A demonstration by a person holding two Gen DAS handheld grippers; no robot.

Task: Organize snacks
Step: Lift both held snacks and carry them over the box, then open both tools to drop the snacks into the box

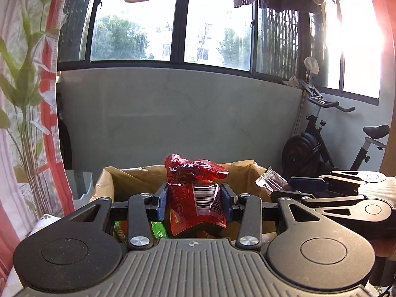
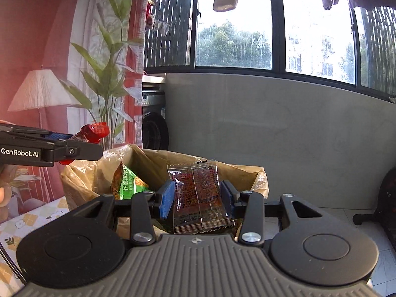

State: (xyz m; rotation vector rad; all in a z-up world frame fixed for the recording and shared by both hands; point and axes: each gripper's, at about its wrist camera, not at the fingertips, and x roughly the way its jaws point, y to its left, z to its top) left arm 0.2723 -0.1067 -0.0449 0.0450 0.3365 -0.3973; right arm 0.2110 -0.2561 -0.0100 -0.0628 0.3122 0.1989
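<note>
Above the open brown bag [image 2: 153, 163], your left gripper [image 1: 195, 198] pinches a red packet [image 1: 195, 198] and your right gripper [image 2: 196, 195] grips a clear packet [image 2: 198, 193] of dark snack. Inside the bag, a green packet [image 2: 128, 185] leans against its left wall; more wrappers lie below.

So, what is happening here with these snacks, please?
A person holds tongs in each hand above a paper bag. The left tongs grip a red snack packet; the right tongs grip a clear packet with dark content. A green snack packet is inside the bag.
</note>
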